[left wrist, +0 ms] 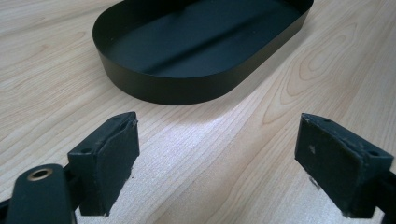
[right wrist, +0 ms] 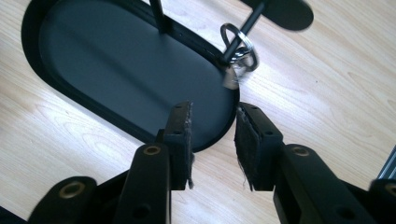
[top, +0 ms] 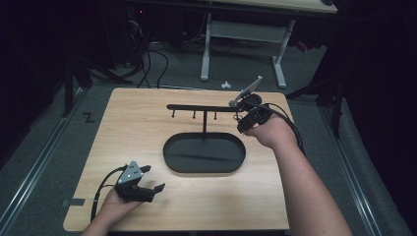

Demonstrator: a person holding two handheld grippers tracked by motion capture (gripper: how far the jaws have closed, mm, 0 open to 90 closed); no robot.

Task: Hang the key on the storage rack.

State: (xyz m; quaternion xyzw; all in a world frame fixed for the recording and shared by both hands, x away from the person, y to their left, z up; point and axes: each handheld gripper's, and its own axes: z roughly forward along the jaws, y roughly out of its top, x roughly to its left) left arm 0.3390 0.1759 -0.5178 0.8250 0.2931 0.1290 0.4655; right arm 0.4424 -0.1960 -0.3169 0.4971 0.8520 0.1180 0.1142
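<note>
Key ring (right wrist: 239,43) hangs on the end hook of the black key stand (top: 204,109), above the oval tray (top: 204,153). Right gripper (right wrist: 213,140): narrow gap, nothing between the pads; release looks complete, though blurred. Back away level, avoiding the bar. Left gripper (left wrist: 217,161) wide, idle.

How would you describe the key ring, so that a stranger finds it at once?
Start at the black oval tray in the middle of the wooden table. A thin post rises from it and carries a crossbar with small pegs. The key ring hangs at the bar's right end, before the right gripper: the one shiny silver thing.
</note>
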